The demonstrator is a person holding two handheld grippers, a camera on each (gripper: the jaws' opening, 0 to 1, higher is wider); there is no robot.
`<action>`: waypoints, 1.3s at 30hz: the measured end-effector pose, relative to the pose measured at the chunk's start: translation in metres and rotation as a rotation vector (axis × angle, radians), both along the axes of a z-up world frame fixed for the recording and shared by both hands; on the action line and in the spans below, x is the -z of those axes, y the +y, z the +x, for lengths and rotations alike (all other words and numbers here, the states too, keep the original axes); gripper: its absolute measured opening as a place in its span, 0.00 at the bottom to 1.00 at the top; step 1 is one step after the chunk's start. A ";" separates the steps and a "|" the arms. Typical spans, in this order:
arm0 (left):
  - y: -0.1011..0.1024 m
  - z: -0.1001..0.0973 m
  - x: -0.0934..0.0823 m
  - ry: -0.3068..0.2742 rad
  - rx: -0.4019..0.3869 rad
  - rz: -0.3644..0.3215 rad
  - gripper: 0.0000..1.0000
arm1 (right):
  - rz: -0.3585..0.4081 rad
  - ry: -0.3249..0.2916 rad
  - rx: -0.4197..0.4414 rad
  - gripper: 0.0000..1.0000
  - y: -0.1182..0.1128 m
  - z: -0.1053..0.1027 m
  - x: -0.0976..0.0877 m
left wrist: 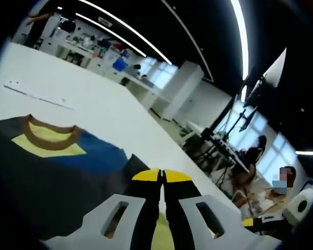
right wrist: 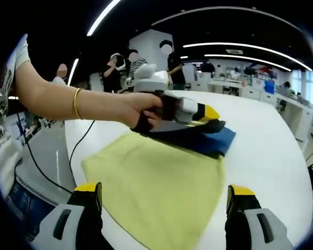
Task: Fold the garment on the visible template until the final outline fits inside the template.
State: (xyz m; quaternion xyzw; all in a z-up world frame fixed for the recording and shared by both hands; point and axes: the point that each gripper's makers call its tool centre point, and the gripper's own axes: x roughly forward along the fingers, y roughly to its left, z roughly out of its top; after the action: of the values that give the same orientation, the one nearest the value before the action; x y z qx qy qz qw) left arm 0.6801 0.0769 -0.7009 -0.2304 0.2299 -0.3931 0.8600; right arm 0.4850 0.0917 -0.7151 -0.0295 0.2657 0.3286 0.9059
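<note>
The garment lies on the white table (right wrist: pixel 271 151). In the right gripper view its yellow-green panel (right wrist: pixel 156 177) spreads flat in front, with a blue part (right wrist: pixel 221 140) and a dark grey fold (right wrist: pixel 190 130) at the far end. My right gripper (right wrist: pixel 164 194) hovers open over the near edge of the yellow-green panel. A hand holds my left gripper (right wrist: pixel 211 115) over the dark fold. In the left gripper view my left gripper (left wrist: pixel 161 176) is shut on the garment, with yellow-green cloth between the jaws, and ahead are dark cloth (left wrist: pixel 41 192), a blue band (left wrist: pixel 96 153) and a brown collar (left wrist: pixel 52 139).
The white table (left wrist: pixel 94 99) stretches far beyond the garment, with a thin marked line (left wrist: pixel 36 94) on it. A cable (right wrist: pixel 41 172) hangs off the table's left edge by the person's body. Several people stand behind the table, and desks and equipment line the room.
</note>
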 end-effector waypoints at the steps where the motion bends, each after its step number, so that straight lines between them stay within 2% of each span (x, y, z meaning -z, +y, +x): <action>1: 0.000 -0.001 0.001 0.001 0.002 0.008 0.00 | 0.001 0.000 0.001 0.99 0.000 0.000 0.000; 3: -0.002 -0.003 0.005 -0.010 0.017 0.032 0.00 | 0.004 0.001 0.003 0.99 0.000 0.001 0.000; 5: -0.002 -0.003 0.006 -0.031 0.023 0.067 0.04 | 0.005 0.003 0.003 0.99 0.000 0.001 0.001; 9: -0.002 -0.004 -0.002 -0.058 0.047 0.057 0.11 | 0.005 0.009 -0.003 0.99 0.001 0.000 0.002; 20: 0.009 -0.014 -0.026 -0.192 0.110 0.078 0.48 | -0.001 0.028 -0.057 0.99 0.006 -0.001 0.001; 26: 0.023 -0.028 -0.037 -0.249 0.149 0.088 0.66 | 0.025 0.034 -0.096 0.99 0.011 -0.001 -0.004; 33: 0.044 -0.038 -0.041 -0.261 0.155 0.104 0.79 | 0.002 0.048 -0.152 0.99 0.013 -0.004 -0.006; 39: 0.058 -0.054 -0.040 -0.279 0.184 0.131 0.89 | -0.002 0.052 -0.185 0.99 0.014 -0.005 -0.009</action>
State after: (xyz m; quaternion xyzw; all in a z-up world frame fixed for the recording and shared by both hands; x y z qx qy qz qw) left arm 0.6263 0.1350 -0.6611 -0.0952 0.1533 -0.4825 0.8571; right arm 0.4797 0.1053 -0.7060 -0.0462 0.2854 0.4111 0.8645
